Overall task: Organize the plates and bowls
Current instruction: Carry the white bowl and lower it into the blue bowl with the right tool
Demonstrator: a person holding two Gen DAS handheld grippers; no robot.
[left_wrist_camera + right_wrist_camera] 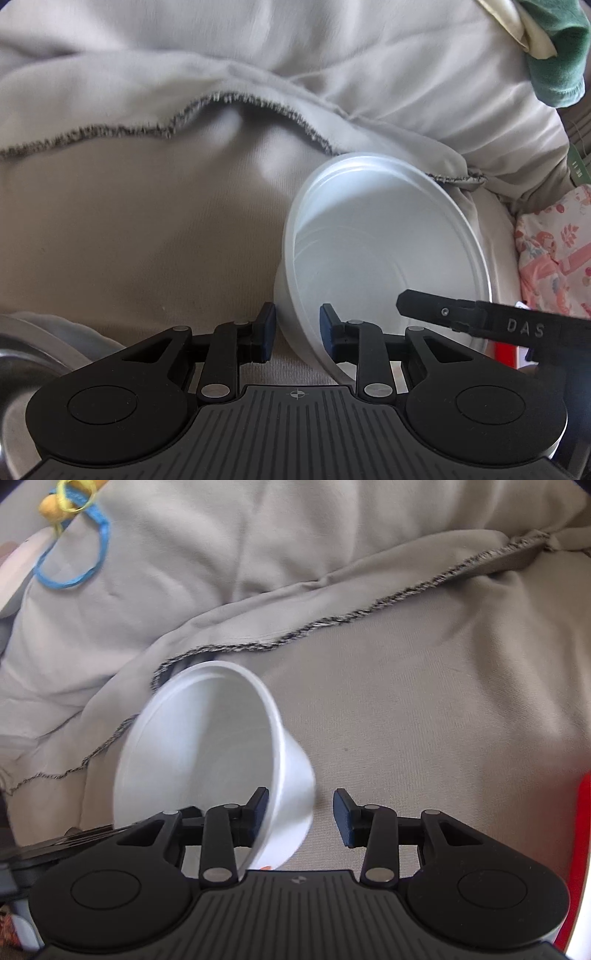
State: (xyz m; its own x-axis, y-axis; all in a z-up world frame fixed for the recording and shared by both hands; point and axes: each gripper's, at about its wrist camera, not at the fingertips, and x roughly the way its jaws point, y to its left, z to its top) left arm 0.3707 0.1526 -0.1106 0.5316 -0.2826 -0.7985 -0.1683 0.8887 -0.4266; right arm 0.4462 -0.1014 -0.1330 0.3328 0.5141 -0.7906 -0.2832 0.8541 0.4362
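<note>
Both claws straddle the wall of one white bowl (388, 236) that is tipped on its side on beige cloth (129, 229). Left gripper (297, 330) has its blue pads (267, 330) on either side of the bowl's near rim, one outside and one inside, and the wall looks pinched between them. Right gripper (301, 818) has its left pad inside the bowl (207, 753) against the wall, while its right pad stands clear of the outer side with cloth (443, 720) showing in the gap, so its jaws are spread and not pressing. In the left wrist view a black finger of the other tool (461, 314) reaches across the bowl's mouth and bears the raised letters "DAS". The bowl is plain, matt and thin-walled, with faint rings inside and a rolled rim. Behind it runs a frayed dark hem (110, 133) of a folded grey sheet. Farther out lie a metal dish (22, 354) at the left edge, pink patterned fabric (554, 258), green fleece (554, 55), and a blue loop of cord (74, 554).
</note>
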